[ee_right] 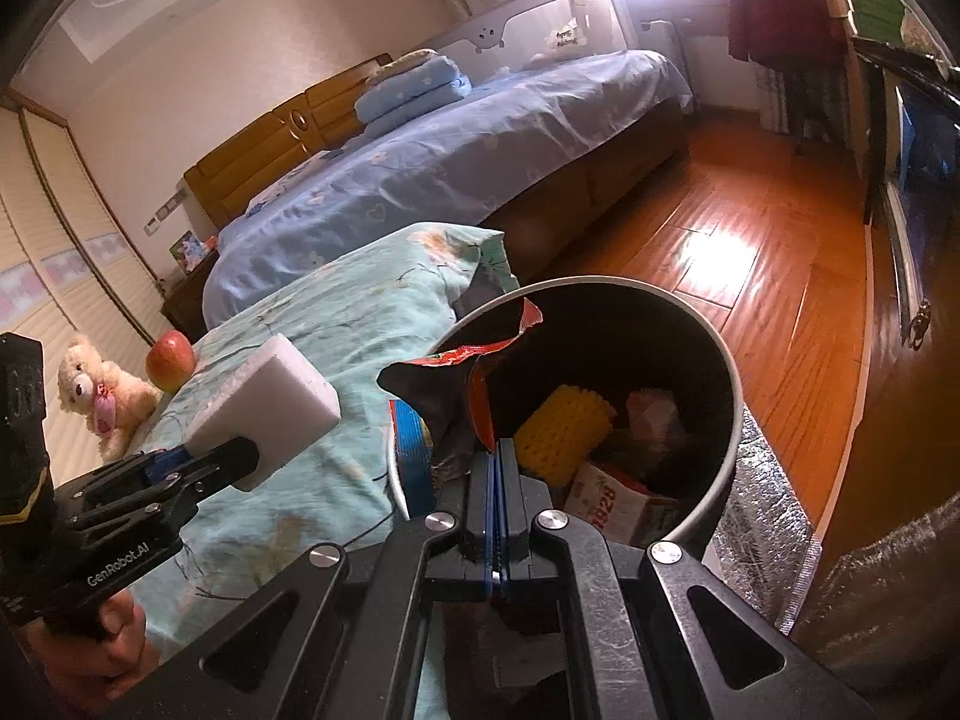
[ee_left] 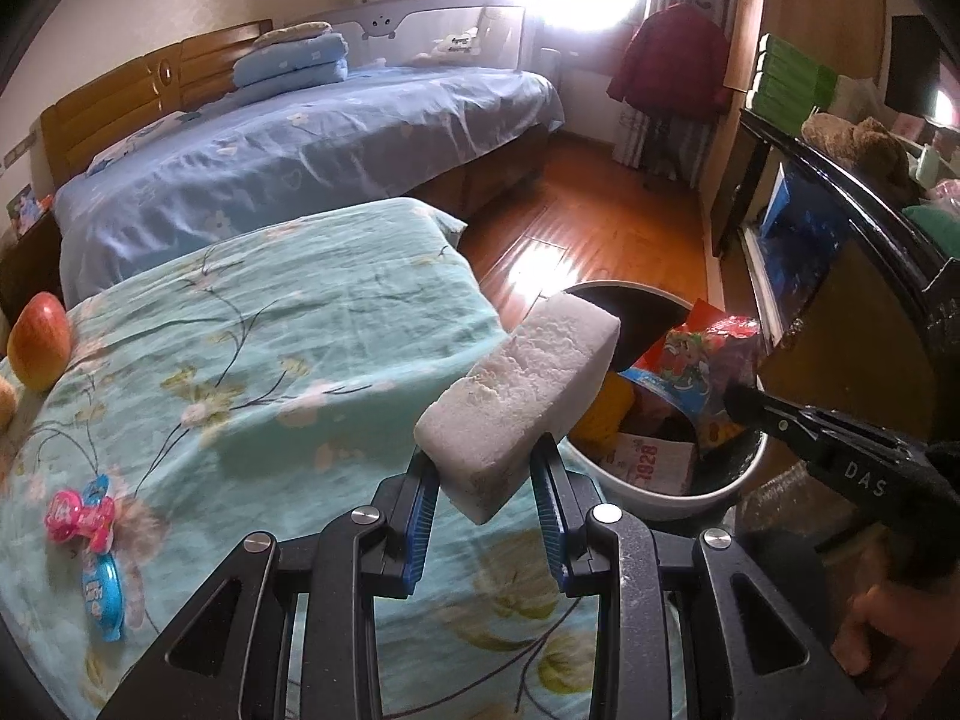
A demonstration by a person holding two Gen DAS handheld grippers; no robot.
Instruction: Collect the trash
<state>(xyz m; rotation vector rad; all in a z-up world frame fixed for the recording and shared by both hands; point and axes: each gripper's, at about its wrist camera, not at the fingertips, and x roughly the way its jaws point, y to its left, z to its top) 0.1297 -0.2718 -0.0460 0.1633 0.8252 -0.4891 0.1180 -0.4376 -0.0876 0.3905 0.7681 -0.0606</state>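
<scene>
Clearly both hands are bringing trash to the bin (ee_right: 729,414), which stands on the floor just off the near corner of the teal bedspread (ee_left: 270,324). The left gripper (ee_left: 483,468) has its jaws clamped on one end of a white foam block (ee_left: 528,384), the free end angled toward the bin's rim — held up clear of the bedspread, apparently so it can go in over the rim. The right gripper (ee_right: 497,450) has its jaws pressed together on the edge of a red snack wrapper (ee_right: 474,372), which hangs over the bin's opening — probably ready to drop. Inside lie a yellow foam net (ee_right: 564,426) and a small carton (ee_right: 618,504). An apple (ee_left: 39,342) and pink candy packets (ee_left: 78,516) sit toward the bedspread's left edge.
</scene>
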